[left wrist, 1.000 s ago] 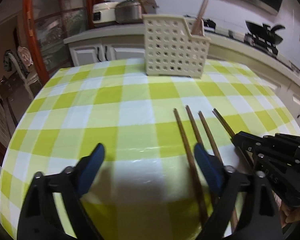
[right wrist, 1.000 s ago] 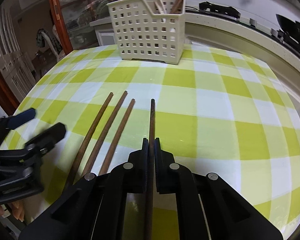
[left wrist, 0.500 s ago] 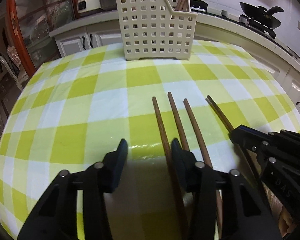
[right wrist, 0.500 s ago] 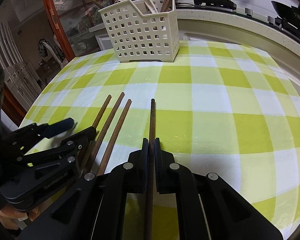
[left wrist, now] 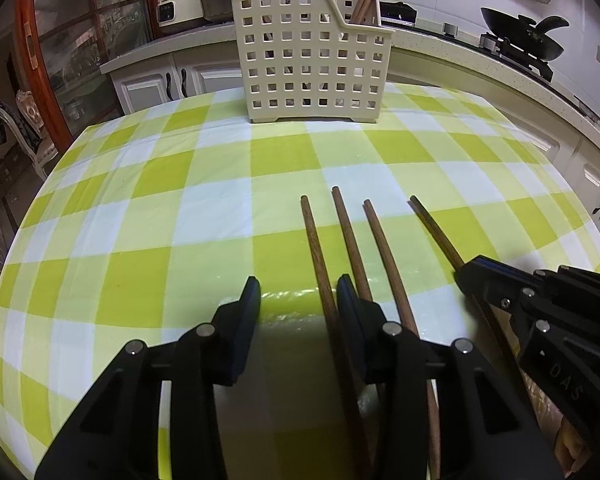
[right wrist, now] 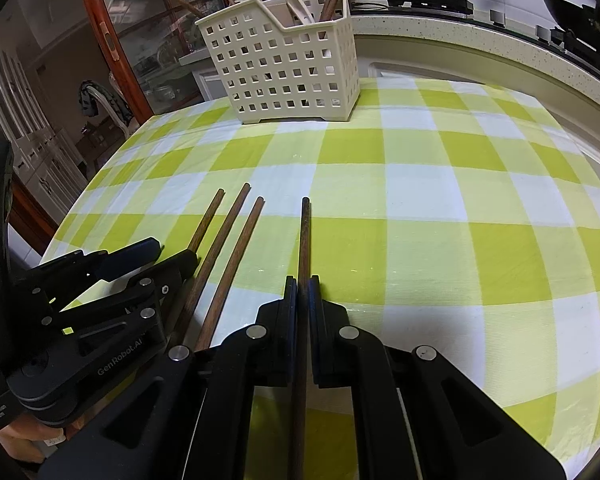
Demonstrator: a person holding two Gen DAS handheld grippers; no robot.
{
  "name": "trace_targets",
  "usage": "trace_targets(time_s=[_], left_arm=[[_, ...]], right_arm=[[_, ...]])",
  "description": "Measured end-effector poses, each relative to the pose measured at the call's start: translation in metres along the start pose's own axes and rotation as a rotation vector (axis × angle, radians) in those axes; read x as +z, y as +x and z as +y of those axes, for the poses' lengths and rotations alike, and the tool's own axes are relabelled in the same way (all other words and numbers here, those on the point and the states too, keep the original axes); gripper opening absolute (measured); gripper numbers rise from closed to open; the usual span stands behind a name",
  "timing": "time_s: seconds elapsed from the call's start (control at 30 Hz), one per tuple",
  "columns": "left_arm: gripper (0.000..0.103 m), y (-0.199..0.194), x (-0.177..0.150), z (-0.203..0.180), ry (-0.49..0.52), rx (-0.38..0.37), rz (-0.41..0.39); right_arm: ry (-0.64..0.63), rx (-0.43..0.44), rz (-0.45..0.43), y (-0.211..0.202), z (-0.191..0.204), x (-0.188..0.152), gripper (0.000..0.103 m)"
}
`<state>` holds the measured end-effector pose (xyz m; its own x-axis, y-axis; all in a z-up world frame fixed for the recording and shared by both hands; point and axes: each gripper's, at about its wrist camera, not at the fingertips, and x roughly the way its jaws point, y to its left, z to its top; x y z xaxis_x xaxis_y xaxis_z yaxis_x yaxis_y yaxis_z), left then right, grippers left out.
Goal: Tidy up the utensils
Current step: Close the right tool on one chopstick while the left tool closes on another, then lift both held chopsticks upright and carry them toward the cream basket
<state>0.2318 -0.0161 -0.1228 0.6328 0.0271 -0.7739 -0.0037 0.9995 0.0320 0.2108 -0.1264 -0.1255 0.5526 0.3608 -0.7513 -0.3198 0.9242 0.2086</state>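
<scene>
Four brown wooden chopsticks lie side by side on the green-and-white checked tablecloth (left wrist: 148, 264). My left gripper (left wrist: 299, 300) is low over the cloth with its jaws closing. The leftmost chopstick (left wrist: 318, 248) runs between them, close to the right finger (left wrist: 346, 300), and the left finger stands well apart from it. My right gripper (right wrist: 302, 284) is shut on the rightmost chopstick (right wrist: 304, 236), whose far end rests on the cloth. The cream perforated basket (left wrist: 312, 64) stands at the table's far side with chopsticks upright in it.
In the left wrist view the right gripper (left wrist: 472, 276) sits close on the right, next to the two middle chopsticks (left wrist: 380, 248). A kitchen counter (left wrist: 480, 60) with a wok and a rice cooker runs behind the table. The table edge curves off to the left.
My left gripper has shifted right towards the chopsticks and its jaws have narrowed from wide open, so the leftmost chopstick now lies between them. The right gripper has kept its grip and barely moved.
</scene>
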Motion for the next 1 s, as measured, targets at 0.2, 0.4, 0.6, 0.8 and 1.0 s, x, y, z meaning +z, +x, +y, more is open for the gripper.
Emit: trace_targets(time_s=[0.2,0.4,0.6,0.8,1.0], left_arm=[[0.031,-0.001,-0.001,-0.003,0.015,-0.007,-0.003],[0.019,-0.002,-0.001,-0.005,0.024,-0.013,-0.005],[0.008,-0.002,-0.002,-0.004,0.027,-0.018,-0.008],[0.006,-0.002,-0.002,0.001,0.012,-0.044,-0.009],[0.006,-0.005,0.001,0.011,-0.019,-0.089,-0.008]], right_arm=[[-0.005,-0.007,0.001,0.0,0.001,0.0,0.006],[-0.011,-0.014,0.002,0.001,0.003,0.0,0.006],[-0.014,-0.017,0.002,0.001,0.003,0.0,0.006],[-0.022,-0.017,0.003,0.001,0.004,0.0,0.006],[-0.017,-0.01,-0.009,-0.001,0.004,0.003,0.006]])
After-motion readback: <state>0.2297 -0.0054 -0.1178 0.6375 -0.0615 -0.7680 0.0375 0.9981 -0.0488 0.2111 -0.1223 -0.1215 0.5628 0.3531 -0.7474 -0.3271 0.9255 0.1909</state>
